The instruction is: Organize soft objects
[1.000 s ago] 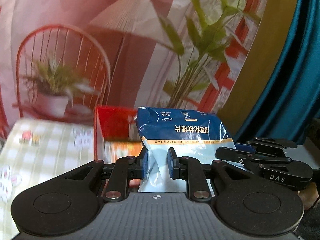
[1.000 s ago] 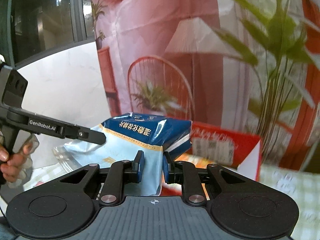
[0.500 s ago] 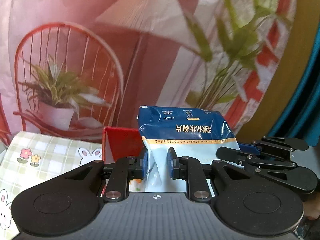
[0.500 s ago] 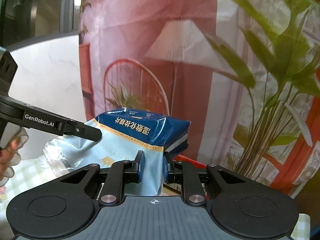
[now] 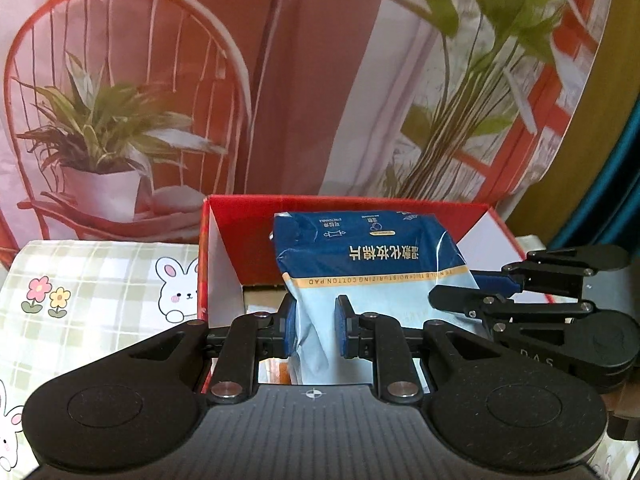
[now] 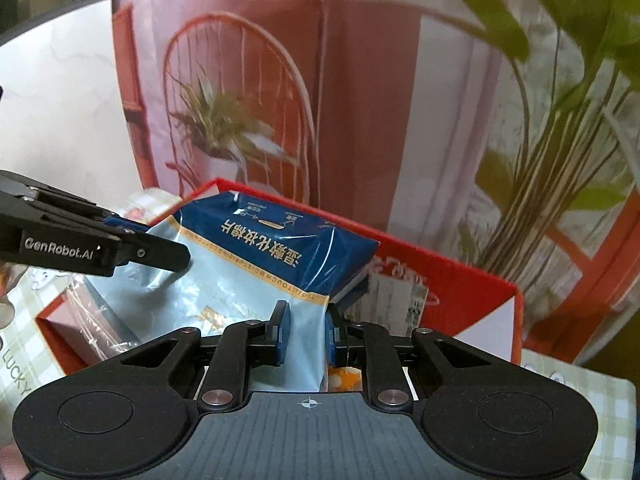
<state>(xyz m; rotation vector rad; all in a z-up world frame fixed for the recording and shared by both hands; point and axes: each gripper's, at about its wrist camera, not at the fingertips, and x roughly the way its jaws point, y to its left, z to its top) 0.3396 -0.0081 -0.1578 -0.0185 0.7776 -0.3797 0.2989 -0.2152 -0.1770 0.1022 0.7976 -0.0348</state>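
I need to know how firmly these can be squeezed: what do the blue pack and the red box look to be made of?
Blue pack: thin glossy plastic film, apparently; it creases and glints, and its print reads cotton pad, so likely soft inside. Red box: looks like cardboard, with a matte red outside, white inner walls and straight folded edges.

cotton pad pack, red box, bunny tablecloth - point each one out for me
cotton pad pack point(image 5: 372, 248), left wrist view, on its dark blue printed top
red box point(image 5: 248, 216), left wrist view, on its inner back wall
bunny tablecloth point(image 5: 100, 276), left wrist view, on bare check cloth
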